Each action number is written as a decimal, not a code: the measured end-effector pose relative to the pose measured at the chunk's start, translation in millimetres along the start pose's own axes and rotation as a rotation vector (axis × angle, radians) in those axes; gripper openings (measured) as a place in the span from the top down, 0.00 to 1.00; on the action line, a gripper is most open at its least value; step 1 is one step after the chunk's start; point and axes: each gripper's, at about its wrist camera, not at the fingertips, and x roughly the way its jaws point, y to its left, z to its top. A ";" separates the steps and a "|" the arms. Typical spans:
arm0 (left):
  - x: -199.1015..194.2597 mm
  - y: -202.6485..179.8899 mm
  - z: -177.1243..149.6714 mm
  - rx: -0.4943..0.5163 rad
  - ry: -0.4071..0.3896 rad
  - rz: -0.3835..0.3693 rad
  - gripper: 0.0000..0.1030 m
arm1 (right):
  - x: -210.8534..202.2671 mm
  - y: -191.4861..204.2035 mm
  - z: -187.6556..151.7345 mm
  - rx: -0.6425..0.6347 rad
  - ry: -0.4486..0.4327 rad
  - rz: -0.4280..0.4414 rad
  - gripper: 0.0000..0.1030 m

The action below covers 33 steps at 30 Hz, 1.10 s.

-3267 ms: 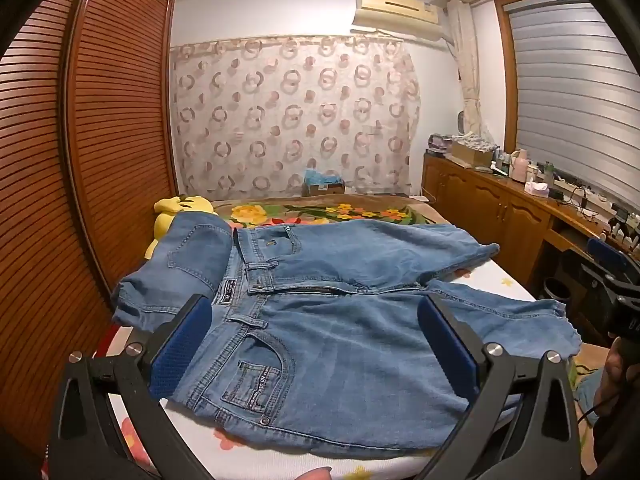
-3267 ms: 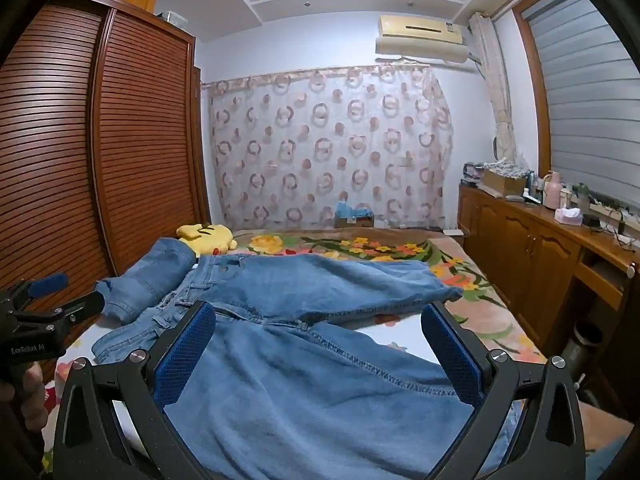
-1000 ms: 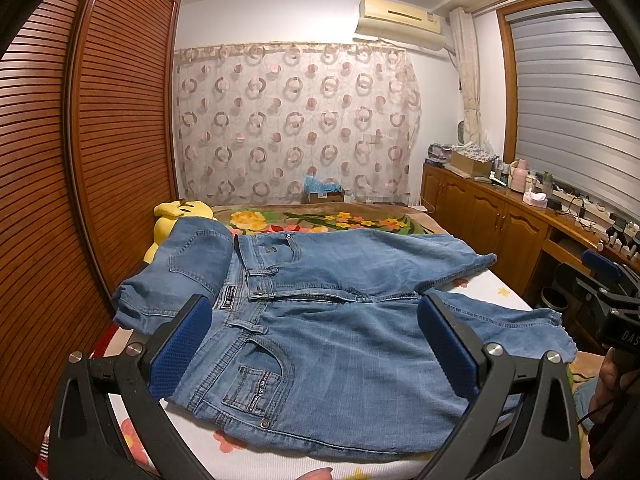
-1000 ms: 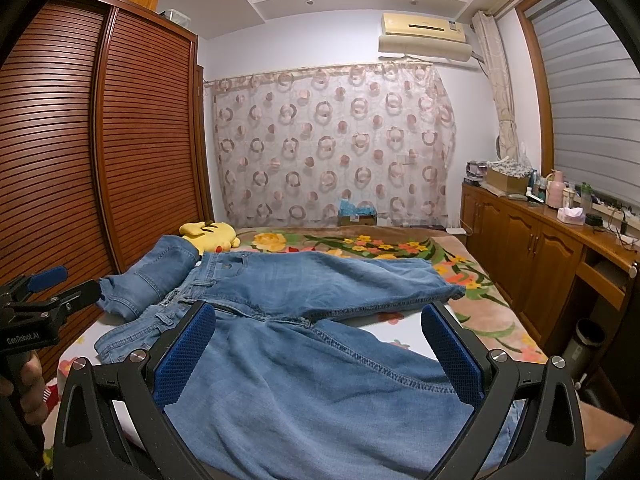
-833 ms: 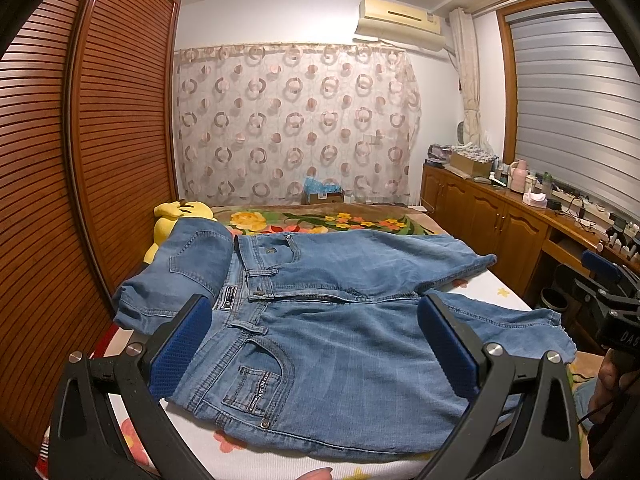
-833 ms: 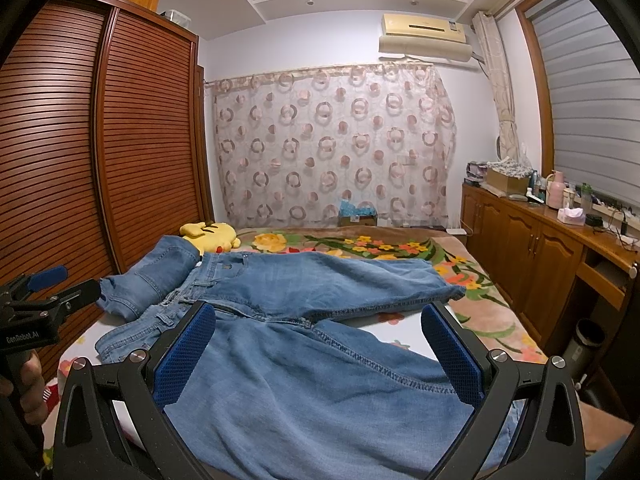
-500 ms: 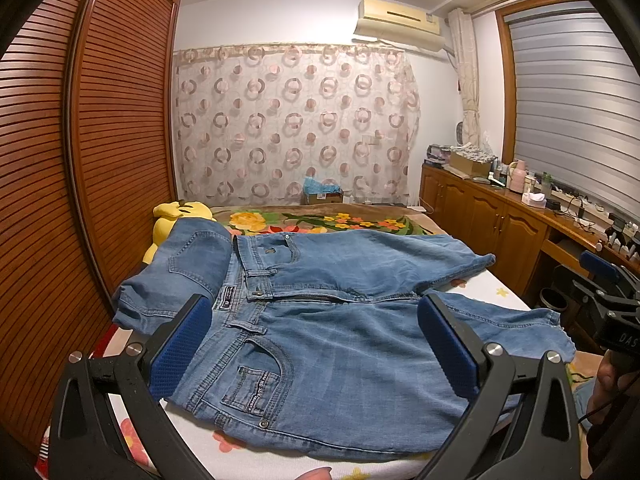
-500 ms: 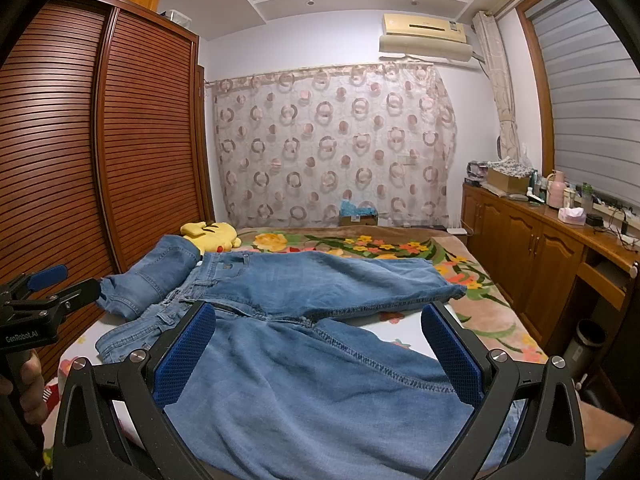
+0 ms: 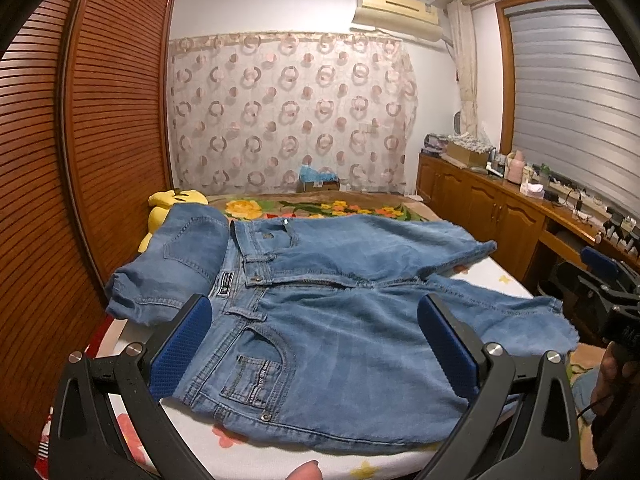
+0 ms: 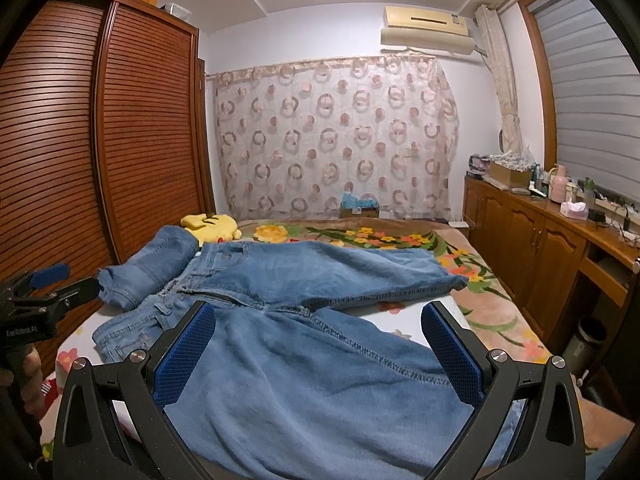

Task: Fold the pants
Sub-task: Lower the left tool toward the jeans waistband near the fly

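the pants [image 9: 332,308] lie flat on the bed [image 9: 256,446] just ahead of both tools, below their pads. left gripper [image 9: 312,344] and right gripper [image 10: 316,352] spread wide, holding nothing. folded jeans [image 9: 176,264] far-left; yellow plush [image 10: 210,226] behind.

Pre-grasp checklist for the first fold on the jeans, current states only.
1. Left gripper open: ok.
2. Right gripper open: ok.
3. Jeans spread flat, both legs apart: ok.
4. Nothing lying on the spread jeans: ok; second denim piece sits beside the waistband.
5. Near leg hem fully on the bed: cannot tell, it runs out of view.
6. Yellow plush away from the jeans: ok.
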 end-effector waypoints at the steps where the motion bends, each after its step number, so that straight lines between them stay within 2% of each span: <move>1: 2.0 -0.4 0.8 0.006 0.008 0.006 0.00 | 0.9 -0.8 -0.8 0.000 0.005 0.000 0.00; 7: 17.3 10.9 -17.3 -0.001 0.046 -0.012 0.00 | 4.4 -7.1 -2.9 -0.002 0.031 -0.003 0.01; 16: 35.3 32.4 -38.3 -0.004 0.104 -0.006 0.00 | 11.7 -17.0 -7.8 -0.016 0.099 -0.026 0.08; 27: 57.4 76.6 -66.9 -0.049 0.153 0.009 0.00 | 7.5 -34.7 -2.7 -0.012 0.173 -0.106 0.11; 33: 65.7 98.0 -80.0 -0.070 0.184 0.014 0.01 | 2.4 -30.6 -2.7 -0.001 0.222 -0.144 0.13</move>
